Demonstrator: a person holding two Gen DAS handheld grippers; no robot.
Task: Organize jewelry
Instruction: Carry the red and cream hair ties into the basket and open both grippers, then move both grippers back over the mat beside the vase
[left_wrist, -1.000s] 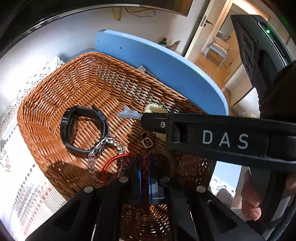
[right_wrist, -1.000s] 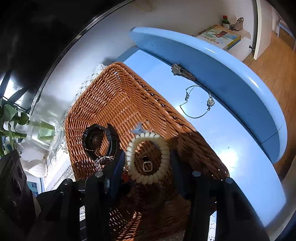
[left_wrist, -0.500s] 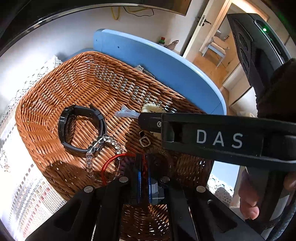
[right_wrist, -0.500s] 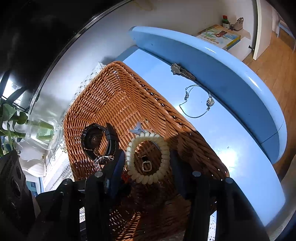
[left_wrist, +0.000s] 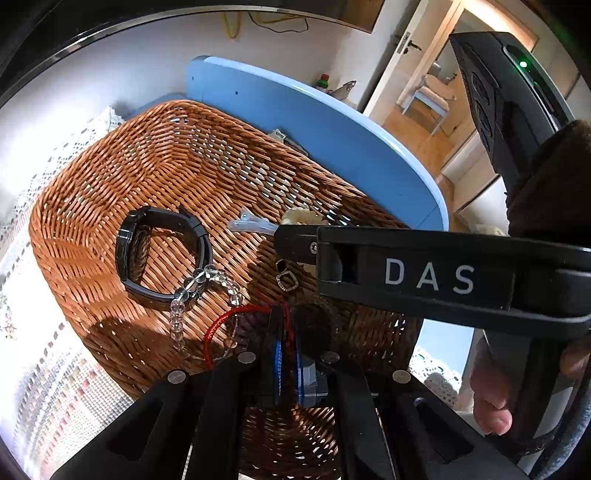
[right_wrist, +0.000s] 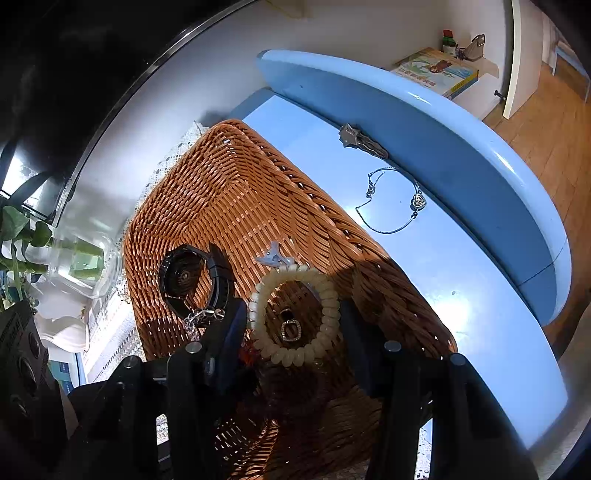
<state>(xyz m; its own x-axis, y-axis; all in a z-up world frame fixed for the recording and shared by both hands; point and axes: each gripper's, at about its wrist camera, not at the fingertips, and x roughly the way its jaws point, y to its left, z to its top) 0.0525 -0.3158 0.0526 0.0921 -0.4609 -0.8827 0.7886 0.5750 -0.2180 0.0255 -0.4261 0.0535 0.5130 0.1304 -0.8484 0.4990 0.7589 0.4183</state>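
Note:
A wicker basket (left_wrist: 110, 155) holds a black watch (left_wrist: 162, 254), a clear bead bracelet (left_wrist: 207, 291), a small pendant (left_wrist: 287, 283) and a clear clip (left_wrist: 251, 225). My left gripper (left_wrist: 286, 332) is shut on a red string bracelet (left_wrist: 225, 321), whose cord runs in between the pads just above the basket floor. My right gripper (right_wrist: 293, 325) is shut on a cream bead bracelet (right_wrist: 328, 295), which spans the gap from pad to pad over the pendant (right_wrist: 290, 328). In the left wrist view its near finger (left_wrist: 406, 273) hides most of that bracelet (left_wrist: 299, 216).
On the blue table (right_wrist: 461, 295) beside the basket (right_wrist: 221, 129) lie a thin silver chain bracelet (right_wrist: 395, 206) and a metal hair clip (right_wrist: 362, 140). A glass vase with a plant (right_wrist: 77, 266) stands left of the basket on a lace cloth (left_wrist: 55, 387).

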